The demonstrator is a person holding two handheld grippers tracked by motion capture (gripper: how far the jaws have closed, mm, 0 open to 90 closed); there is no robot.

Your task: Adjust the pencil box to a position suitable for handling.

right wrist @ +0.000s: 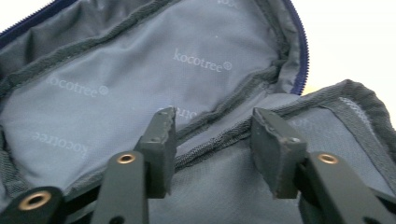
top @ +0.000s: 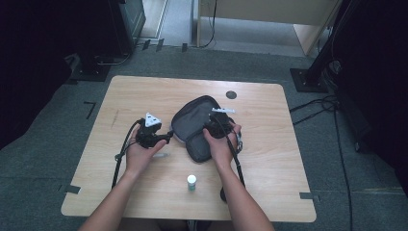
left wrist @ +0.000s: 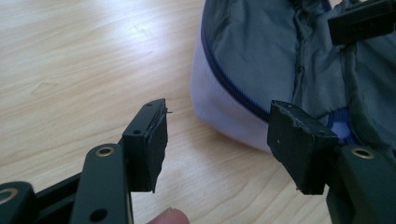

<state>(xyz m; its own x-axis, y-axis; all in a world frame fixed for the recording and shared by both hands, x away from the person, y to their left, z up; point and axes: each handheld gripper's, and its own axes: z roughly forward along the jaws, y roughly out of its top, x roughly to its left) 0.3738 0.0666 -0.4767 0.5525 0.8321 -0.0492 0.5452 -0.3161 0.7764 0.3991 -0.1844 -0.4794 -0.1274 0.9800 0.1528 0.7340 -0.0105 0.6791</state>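
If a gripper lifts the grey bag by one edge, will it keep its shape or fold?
The grey bag would probably fold and sag: its thin lining already lies creased. It looks light, since it lies flat and unzipped. Pushed, it may bunch up rather than slide, being soft cloth on the wooden table.

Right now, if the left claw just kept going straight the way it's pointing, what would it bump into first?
Most likely the bag: its pale zippered edge lies just beyond the open left claw, a little to one side, with bare table between. Depth is hard to judge.

High cam above table (top: 144,96), looks down, both tong cams close on bag (top: 192,120).
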